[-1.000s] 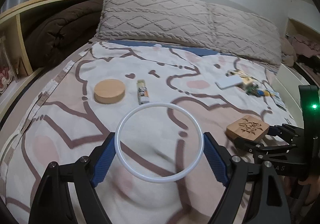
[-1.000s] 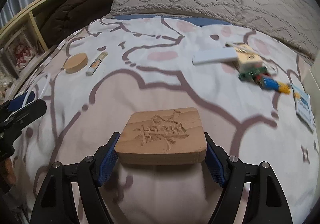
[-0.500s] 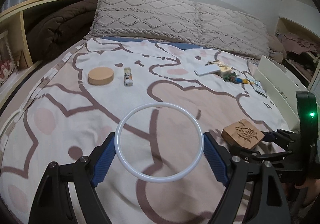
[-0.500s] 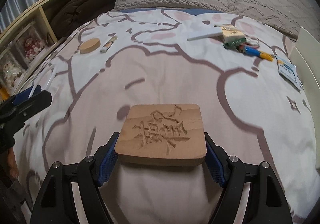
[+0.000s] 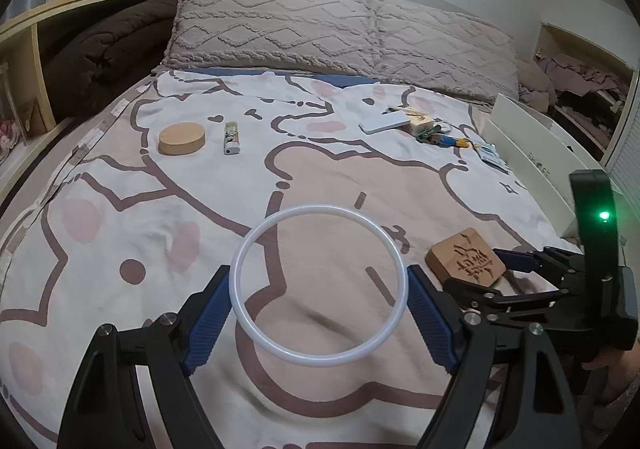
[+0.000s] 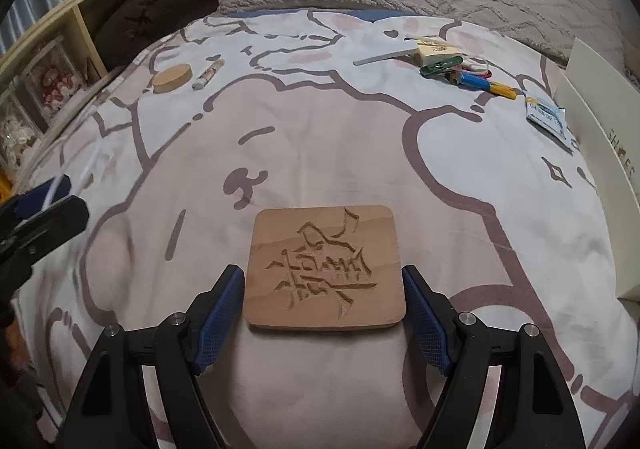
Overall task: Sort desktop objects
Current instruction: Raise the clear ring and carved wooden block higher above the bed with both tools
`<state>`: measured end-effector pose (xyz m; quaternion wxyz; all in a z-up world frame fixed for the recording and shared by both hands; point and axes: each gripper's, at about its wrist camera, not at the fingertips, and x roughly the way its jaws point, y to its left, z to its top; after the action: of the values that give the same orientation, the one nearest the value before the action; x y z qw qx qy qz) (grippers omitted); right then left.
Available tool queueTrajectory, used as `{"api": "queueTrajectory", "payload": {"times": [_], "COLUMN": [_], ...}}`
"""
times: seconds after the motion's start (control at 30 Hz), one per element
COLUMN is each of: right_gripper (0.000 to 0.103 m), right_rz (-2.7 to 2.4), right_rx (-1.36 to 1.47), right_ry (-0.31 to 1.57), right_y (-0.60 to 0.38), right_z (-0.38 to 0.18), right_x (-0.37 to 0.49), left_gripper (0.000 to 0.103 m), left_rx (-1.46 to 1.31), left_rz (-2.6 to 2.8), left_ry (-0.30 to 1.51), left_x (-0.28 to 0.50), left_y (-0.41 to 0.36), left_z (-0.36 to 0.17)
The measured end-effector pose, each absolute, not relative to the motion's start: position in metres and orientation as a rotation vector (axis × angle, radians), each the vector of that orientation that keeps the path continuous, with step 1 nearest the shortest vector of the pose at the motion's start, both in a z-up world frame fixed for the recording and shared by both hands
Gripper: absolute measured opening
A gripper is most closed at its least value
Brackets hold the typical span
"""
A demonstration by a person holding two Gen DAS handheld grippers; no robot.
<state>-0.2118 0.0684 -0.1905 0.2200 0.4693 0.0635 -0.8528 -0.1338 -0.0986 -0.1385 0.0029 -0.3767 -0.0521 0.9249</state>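
Covering the whole view, the bed point(image 5: 120, 217) carries two groups well apart: a disc point(image 5: 181, 138) and lighter point(image 5: 231, 137) far left, a clutter pile point(image 6: 452, 63) far right by a white box point(image 6: 600, 121). The right gripper point(image 6: 323, 307) clamps a carved block point(image 6: 325, 269) by its side edges, flat and level, the pile ahead to its right. The left gripper point(image 5: 320, 313) pinches a white ring point(image 5: 320, 285) across its width, nearer the disc side, so each hand likely sets down on its own side.
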Motion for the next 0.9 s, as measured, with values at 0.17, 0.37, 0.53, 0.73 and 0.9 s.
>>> {"api": "queueTrajectory", "payload": {"times": [0.17,0.37,0.53,0.73,0.9], "right_gripper": [0.079,0.079,0.078,0.078,0.078], "right_rz": [-2.395,-2.430,-2.435,-2.419,-2.409], "right_rx": [1.331,1.332,1.304,1.289,1.283], "right_ry": [0.151,0.146,0.115,0.060,0.023], "right_y": [0.065,0.063,0.067,0.074,0.082], "right_z": [-0.193,-0.195,-0.192,-0.186,-0.184], "right_x": [-0.215,-0.217,-0.214,-0.208,-0.204], "left_gripper": [0.084,0.084,0.084,0.084,0.084], "left_rx": [-1.182,-1.179,-1.179,-1.171,-1.164], "left_rz": [2.896,2.890,2.889,2.885,2.875], "left_ry": [-0.166,-0.156,-0.154,-0.148,-0.134], "left_x": [-0.131,-0.128,-0.128,-0.126,-0.124], "left_y": [-0.096,-0.092,-0.091,-0.083,-0.074], "left_z": [-0.138,-0.137,-0.136,-0.135,-0.132]}}
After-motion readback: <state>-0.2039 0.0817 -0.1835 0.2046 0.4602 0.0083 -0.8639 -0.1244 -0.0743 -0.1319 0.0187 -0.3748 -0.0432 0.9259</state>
